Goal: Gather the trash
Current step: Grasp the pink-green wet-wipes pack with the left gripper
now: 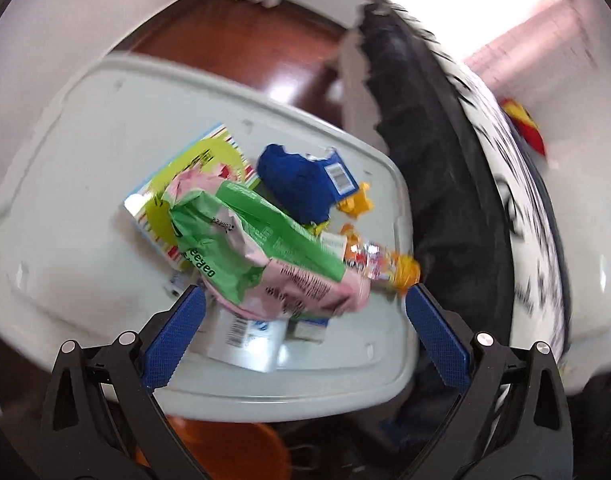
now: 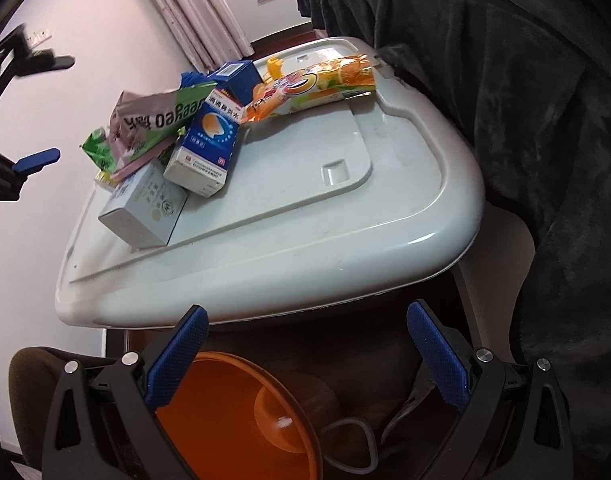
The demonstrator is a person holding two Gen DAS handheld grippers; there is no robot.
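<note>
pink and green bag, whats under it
The pink and green bag lies over a pale grey box and against a blue and white carton. Anything else beneath it is covered.

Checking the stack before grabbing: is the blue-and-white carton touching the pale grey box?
Touching. The right wrist view shows the blue-and-white carton leaning with its lower end resting on the pale grey box.

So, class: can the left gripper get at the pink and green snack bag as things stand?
Probably yes. The left gripper is open and right above the pink and green snack bag, which lies on top of the pile with nothing covering it.
</note>
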